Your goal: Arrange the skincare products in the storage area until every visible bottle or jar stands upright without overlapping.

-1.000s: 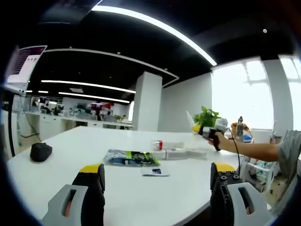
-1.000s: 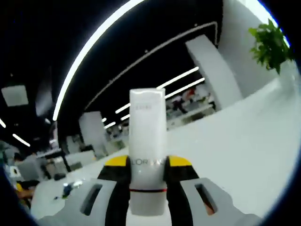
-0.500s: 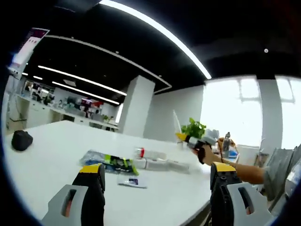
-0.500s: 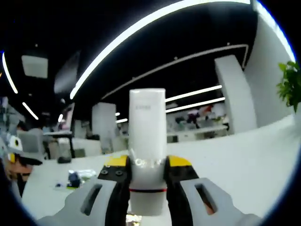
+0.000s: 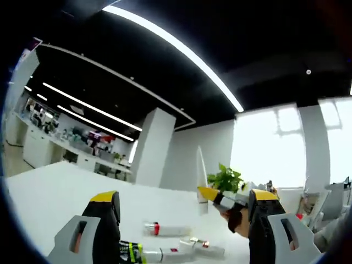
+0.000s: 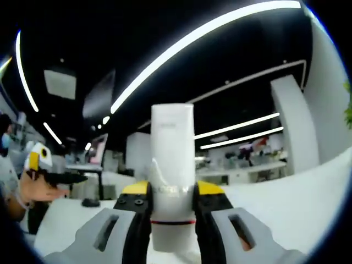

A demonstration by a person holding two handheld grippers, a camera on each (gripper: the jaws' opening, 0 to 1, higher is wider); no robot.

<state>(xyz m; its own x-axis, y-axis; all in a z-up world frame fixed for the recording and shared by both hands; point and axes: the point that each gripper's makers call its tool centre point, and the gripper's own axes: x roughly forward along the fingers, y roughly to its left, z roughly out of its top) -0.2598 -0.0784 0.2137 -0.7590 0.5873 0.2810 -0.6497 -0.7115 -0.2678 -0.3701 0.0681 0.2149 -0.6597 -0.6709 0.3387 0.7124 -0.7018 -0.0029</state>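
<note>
My right gripper (image 6: 172, 193) is shut on a white tube (image 6: 172, 159), which stands straight up between the jaws. In the left gripper view that tube (image 5: 199, 175) points upward over the table, held by the right gripper (image 5: 219, 199). My left gripper (image 5: 184, 204) is open, nothing between its jaws. Low between them, a white tube with a red cap (image 5: 165, 229) and another white tube (image 5: 193, 248) lie flat on the white table (image 5: 66, 187), beside a green and black packet (image 5: 130, 253). The left gripper (image 6: 39, 160) shows at the left of the right gripper view, in a hand (image 6: 30, 191).
A potted green plant (image 5: 224, 179) stands behind the raised tube, near bright windows. A dark object (image 6: 88, 203) rests on the table far off in the right gripper view. Desks and a white pillar (image 5: 149, 147) fill the room behind.
Both cameras have swung. The left gripper view tilted up, so the lying tubes sit lower. The right gripper view turned left, losing the plant and gaining the left gripper. The tube stays gripped.
</note>
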